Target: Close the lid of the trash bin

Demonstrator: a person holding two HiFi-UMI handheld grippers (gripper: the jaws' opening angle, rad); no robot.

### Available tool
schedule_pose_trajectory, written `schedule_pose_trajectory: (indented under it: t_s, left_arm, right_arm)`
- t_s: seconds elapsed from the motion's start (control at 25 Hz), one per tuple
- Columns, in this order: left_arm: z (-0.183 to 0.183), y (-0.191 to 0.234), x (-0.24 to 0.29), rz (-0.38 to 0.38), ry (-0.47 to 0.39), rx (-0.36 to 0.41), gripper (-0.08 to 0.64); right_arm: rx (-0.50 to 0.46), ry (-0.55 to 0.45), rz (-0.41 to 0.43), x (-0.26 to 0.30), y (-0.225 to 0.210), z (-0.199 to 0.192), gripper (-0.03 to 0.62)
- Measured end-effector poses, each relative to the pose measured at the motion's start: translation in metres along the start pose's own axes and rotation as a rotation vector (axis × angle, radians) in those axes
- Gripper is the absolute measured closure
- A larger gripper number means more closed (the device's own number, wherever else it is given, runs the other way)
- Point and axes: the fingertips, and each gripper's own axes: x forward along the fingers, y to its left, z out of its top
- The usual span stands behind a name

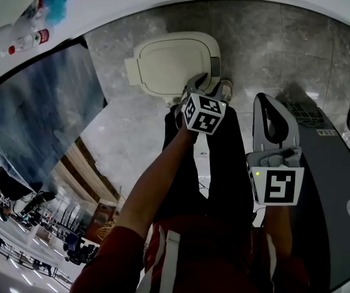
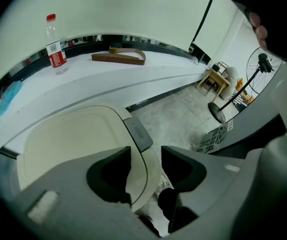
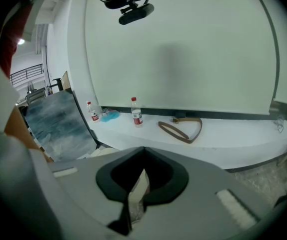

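The left hand-held gripper, jaws apart, straddles the front edge of the cream oval plastic trash-bin lid. The right hand-held gripper is pinched together and empty. The lid looks almost down, so the next move is probably to press it flush.

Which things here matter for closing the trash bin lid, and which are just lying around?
For the job: trash bin lid; left claw, open, astride its rim.
Lying about: water bottle; brown belt; blue cloth; standing fan; painted board.
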Motion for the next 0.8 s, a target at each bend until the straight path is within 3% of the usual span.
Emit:
schedule_pose_trajectory:
  t_s: [0.4, 0.8]
  left_arm:
    - [0.020, 0.012, -0.046, 0.036, -0.067, -0.067, 0.362]
    - [0.056, 0.033, -0.161, 0.076, -0.195, -0.091, 0.362]
  right_arm:
    - [-0.045, -0.050, -0.018, -0.015, 0.007, 0.034, 0.592]
    - [-0.139, -0.118, -0.017, -0.044, 0.040, 0.100, 0.592]
